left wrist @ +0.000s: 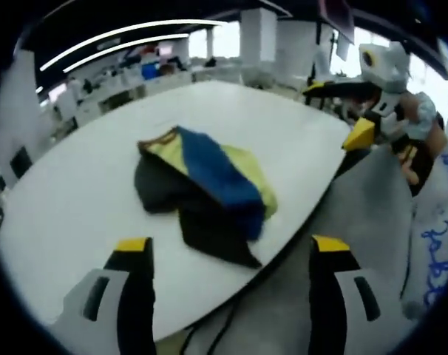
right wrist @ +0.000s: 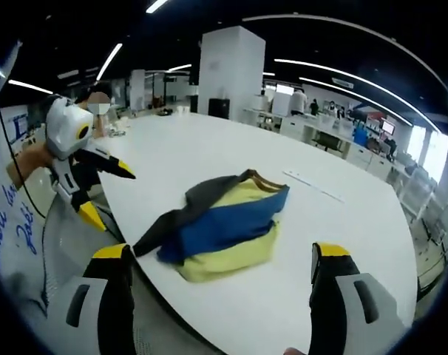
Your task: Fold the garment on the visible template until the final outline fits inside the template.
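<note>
- Crumpled yellow, blue and black fabric garment (left wrist: 205, 194) lies bunched near the white worktop (left wrist: 76, 192) edge.
- Left hand-held gripper (left wrist: 231, 255) and right hand-held gripper (right wrist: 220, 259): jaws spread wide, holding nothing.
- Right gripper view catches a white pillar (right wrist: 231, 70).

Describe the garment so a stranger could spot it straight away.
Start at the big white table in the open office. Near its edge lies a crumpled garment, the lone cloth heap there. It is marked by a pale yellow body crossed by a broad blue band, with a dark sleeve trailing toward the table edge.
</note>
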